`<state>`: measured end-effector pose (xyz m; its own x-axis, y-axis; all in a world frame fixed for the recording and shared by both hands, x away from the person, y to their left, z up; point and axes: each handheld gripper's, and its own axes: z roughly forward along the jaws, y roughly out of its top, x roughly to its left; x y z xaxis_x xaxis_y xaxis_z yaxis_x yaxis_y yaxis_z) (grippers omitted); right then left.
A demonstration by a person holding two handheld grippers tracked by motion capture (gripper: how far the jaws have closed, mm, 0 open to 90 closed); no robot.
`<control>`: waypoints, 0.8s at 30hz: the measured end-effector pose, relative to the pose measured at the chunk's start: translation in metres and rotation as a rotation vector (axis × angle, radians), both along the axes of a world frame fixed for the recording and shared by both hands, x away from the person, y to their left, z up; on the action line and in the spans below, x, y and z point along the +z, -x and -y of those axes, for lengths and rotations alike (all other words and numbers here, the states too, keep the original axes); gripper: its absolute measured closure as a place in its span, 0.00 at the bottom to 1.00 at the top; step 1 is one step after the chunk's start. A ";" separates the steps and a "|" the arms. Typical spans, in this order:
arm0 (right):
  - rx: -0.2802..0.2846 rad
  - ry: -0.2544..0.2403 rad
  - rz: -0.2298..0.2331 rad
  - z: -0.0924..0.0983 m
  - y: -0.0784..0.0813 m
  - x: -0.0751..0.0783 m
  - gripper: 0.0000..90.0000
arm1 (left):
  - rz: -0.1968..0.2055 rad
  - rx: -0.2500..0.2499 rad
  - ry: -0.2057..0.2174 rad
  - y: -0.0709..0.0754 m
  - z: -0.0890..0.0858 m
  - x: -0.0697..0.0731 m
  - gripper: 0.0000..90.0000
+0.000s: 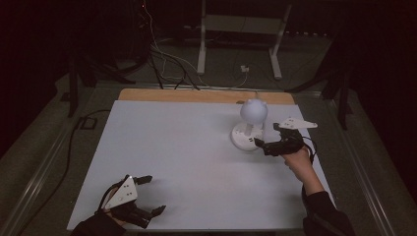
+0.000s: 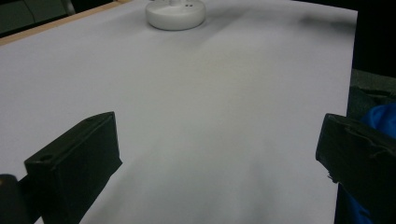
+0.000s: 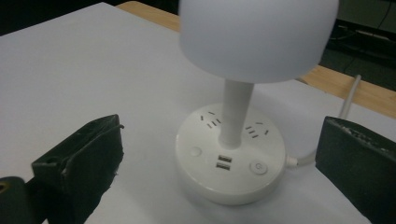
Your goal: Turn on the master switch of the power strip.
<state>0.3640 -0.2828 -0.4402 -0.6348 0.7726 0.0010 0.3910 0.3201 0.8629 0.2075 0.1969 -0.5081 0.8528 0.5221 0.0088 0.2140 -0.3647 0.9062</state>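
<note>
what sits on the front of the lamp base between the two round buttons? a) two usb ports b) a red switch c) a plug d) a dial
a: in the right gripper view the lamp base shows two stacked usb ports between its round buttons.

Smooth white plastic lamp; matt white table, wooden edge.

No readable text, label, brand or number appears on anything here.
</note>
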 end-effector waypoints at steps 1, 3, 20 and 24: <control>-0.006 -0.003 -0.004 0.001 -0.002 -0.001 0.01 | 0.000 -0.001 -0.004 0.000 0.000 0.000 0.00; -0.016 0.001 -0.011 0.002 -0.006 -0.004 0.01 | 0.000 -0.001 -0.005 0.000 0.000 0.000 0.00; -0.092 0.015 -0.049 0.006 -0.031 -0.022 0.03 | -0.006 -0.001 0.006 0.000 0.000 0.000 0.00; -0.095 0.024 -0.054 0.005 -0.034 -0.025 0.03 | -0.005 -0.001 0.007 0.000 -0.001 0.000 0.00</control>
